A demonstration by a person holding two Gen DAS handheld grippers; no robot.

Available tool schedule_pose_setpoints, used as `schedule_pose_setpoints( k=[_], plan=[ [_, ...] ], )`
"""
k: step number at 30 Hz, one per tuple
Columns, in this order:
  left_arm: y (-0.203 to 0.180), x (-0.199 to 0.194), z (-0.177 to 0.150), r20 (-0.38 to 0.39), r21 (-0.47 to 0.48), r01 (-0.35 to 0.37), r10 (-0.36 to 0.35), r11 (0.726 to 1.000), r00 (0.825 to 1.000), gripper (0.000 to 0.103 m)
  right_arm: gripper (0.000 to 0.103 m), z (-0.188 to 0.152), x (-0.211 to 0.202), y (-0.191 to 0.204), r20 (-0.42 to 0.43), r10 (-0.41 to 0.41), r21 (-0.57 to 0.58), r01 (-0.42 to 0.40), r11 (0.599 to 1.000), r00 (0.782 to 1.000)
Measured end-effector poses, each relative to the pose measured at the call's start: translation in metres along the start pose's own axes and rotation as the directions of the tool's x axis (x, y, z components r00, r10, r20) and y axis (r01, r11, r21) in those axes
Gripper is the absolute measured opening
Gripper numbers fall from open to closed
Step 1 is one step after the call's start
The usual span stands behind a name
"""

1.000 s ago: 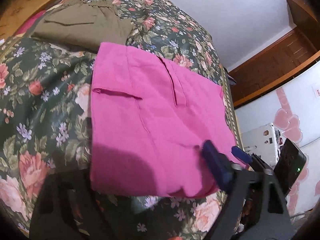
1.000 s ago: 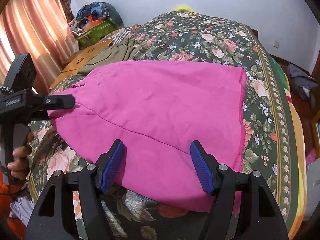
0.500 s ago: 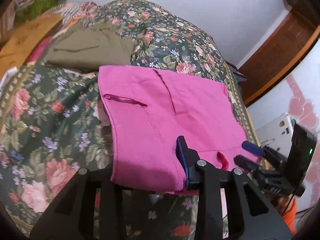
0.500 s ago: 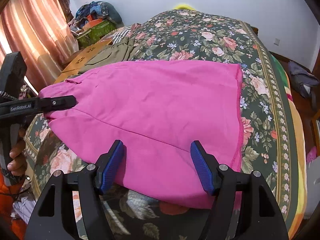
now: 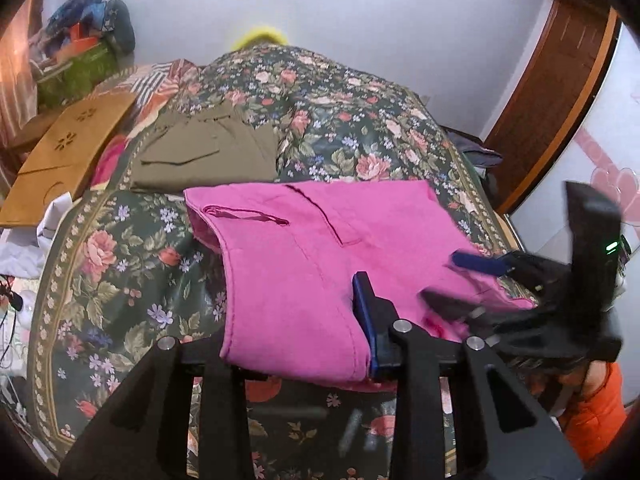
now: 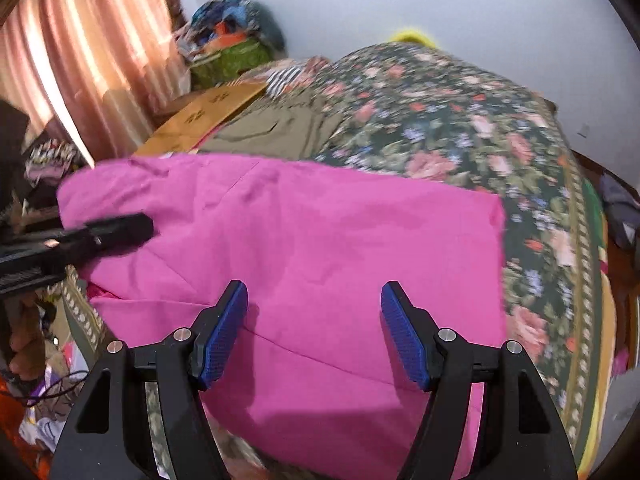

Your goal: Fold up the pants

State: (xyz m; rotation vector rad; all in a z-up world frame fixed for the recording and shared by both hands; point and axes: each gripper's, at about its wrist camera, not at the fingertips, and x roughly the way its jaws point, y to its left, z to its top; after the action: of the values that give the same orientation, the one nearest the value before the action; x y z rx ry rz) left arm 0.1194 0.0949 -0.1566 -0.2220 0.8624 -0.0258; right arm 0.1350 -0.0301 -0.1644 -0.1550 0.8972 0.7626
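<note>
Pink pants [image 5: 304,264] lie on the flowered bed, folded into a broad panel with a pocket slit and fly seam showing; they also fill the right wrist view [image 6: 320,248]. My left gripper [image 5: 296,328] reaches over the near pink edge; only its right blue finger [image 5: 366,320] shows, the other is hidden under cloth. My right gripper [image 6: 314,332] is open, both blue pads hovering just over the pants, holding nothing. The right gripper shows blurred at the right in the left wrist view [image 5: 480,268]. The left gripper shows at the left in the right wrist view [image 6: 112,232].
Folded olive pants [image 5: 204,152] lie farther up the bed. A flat wooden board [image 5: 68,156] sits at the bed's left side. A green bag with clothes [image 5: 76,68] stands by the wall. A wooden door [image 5: 560,92] is to the right. The curtain [image 6: 60,80] hangs left.
The left gripper swung round toward the head of the bed and lowered over the near pink edge. The right gripper stayed open and shifted along the pants; both views are motion-blurred.
</note>
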Motion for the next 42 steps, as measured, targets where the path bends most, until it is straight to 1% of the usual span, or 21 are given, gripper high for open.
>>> schedule_pose_setpoints(
  k=[4,7,10,12,14,18,22,24,26,28,29,33,36,40,41,42],
  plan=[
    [-0.01,-0.011,0.006,0.035,0.04,0.006,-0.008,0.999,0.999,0.032,0.066,-0.003,0.017,0.015,-0.064,0.037,-0.04,-0.04,0.998,0.997],
    [-0.022,-0.016,0.012,0.055,0.074,0.045,-0.049,0.996,0.997,0.03,0.067,-0.005,0.018,0.02,-0.072,0.054,-0.051,-0.057,0.997,0.996],
    [-0.039,-0.017,0.017,0.061,0.114,0.075,-0.082,0.991,0.995,0.028,0.067,-0.005,0.017,0.018,-0.074,0.076,-0.032,-0.079,0.996,0.994],
    [-0.05,-0.017,0.02,0.066,0.145,0.072,-0.083,0.987,0.994,0.027,0.067,-0.007,0.015,0.017,-0.07,0.091,-0.019,-0.092,0.996,0.993],
    [-0.062,-0.018,0.02,0.076,0.19,0.05,-0.066,0.981,0.995,0.027,0.066,-0.008,0.011,0.014,-0.061,0.097,-0.003,-0.098,0.995,0.993],
    [-0.076,-0.018,0.019,0.072,0.248,0.034,-0.054,0.968,0.996,0.026,0.066,-0.012,-0.009,0.005,-0.019,0.089,0.032,-0.088,0.996,0.996],
    [-0.084,-0.015,0.02,0.065,0.276,0.029,-0.048,0.961,0.997,0.026,0.066,-0.028,-0.039,-0.015,0.043,0.016,0.097,-0.02,0.995,0.999],
    [-0.09,-0.014,0.021,0.062,0.285,0.038,-0.058,0.958,0.996,0.026,0.066,-0.036,-0.044,-0.023,0.044,-0.002,0.128,-0.004,0.992,0.999],
    [-0.096,-0.012,0.022,0.058,0.293,0.05,-0.07,0.955,0.996,0.026,0.066,-0.046,-0.042,-0.029,0.021,-0.014,0.144,0.011,0.99,1.0],
    [-0.104,-0.01,0.023,0.05,0.304,0.064,-0.083,0.951,0.995,0.026,0.067,-0.052,-0.031,-0.03,-0.02,-0.005,0.155,0.008,0.988,1.0],
    [-0.107,-0.009,0.022,0.047,0.31,0.069,-0.088,0.948,0.995,0.026,0.068,-0.055,-0.029,-0.028,-0.018,-0.004,0.155,0.007,0.988,1.0],
    [-0.126,-0.007,0.023,0.04,0.347,0.092,-0.112,0.933,0.993,0.026,0.068,-0.056,-0.03,-0.028,0.014,0.011,0.167,-0.013,0.986,1.0],
    [-0.141,-0.005,0.022,0.039,0.397,0.079,-0.103,0.914,0.994,0.025,0.068,-0.06,-0.032,-0.029,0.038,0.008,0.178,-0.015,0.984,0.999],
    [-0.151,0.007,0.021,0.002,0.408,0.102,-0.112,0.907,0.994,0.022,0.067,-0.063,-0.046,-0.037,0.062,0.019,0.213,-0.032,0.977,0.998],
    [-0.152,0.009,0.022,-0.007,0.406,0.11,-0.118,0.907,0.993,0.021,0.067,-0.063,-0.051,-0.04,0.074,0.01,0.221,-0.027,0.975,0.997],
    [-0.153,0.011,0.021,-0.014,0.402,0.119,-0.124,0.908,0.992,0.021,0.067,-0.065,-0.06,-0.045,0.093,-0.015,0.232,-0.007,0.973,0.996]
  ],
)
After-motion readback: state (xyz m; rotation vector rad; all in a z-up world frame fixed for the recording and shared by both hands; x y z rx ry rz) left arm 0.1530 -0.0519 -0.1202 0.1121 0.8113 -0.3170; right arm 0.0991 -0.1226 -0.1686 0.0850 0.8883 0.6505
